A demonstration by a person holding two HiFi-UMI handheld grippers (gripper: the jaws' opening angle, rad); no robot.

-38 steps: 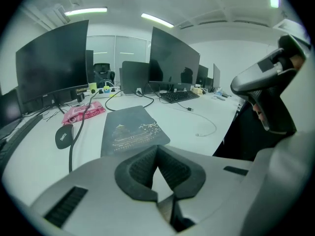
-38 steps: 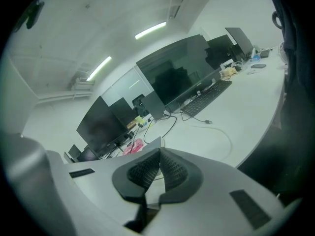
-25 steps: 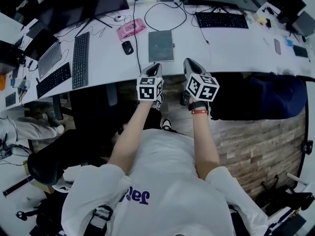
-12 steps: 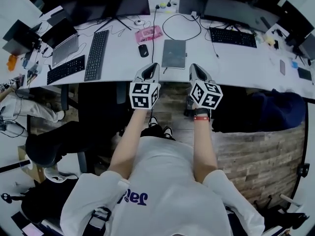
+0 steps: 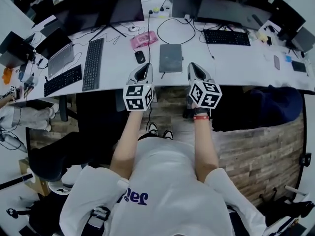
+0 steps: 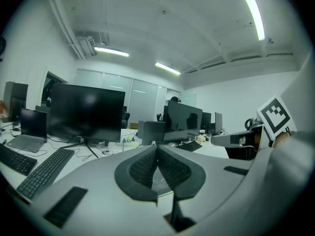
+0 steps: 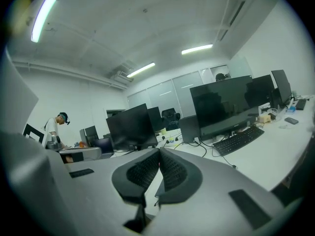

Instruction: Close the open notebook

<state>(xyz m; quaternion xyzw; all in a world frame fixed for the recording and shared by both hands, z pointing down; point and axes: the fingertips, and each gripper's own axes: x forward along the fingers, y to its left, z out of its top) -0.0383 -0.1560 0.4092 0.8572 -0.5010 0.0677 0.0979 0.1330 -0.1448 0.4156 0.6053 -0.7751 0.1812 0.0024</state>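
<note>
Since the earlier frame the left gripper (image 5: 143, 68) has shifted further left of the closed grey notebook (image 5: 171, 58), which lies flat on the white desk (image 5: 226, 58) just beyond both tips. It and the right gripper (image 5: 193, 67) each have 2 jaws pressed together, empty.

Bare desk (image 5: 236, 60) right of the notebook (image 5: 171, 58); mouse (image 5: 140, 57) near its left, keyboard (image 5: 92, 58) beyond.

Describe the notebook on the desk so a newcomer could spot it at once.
Find the white desk across the top of the head view. Near the middle of its front edge, right of the black mouse, lies the notebook. It alone is a dark-grey slab, without keys or screen.
</note>
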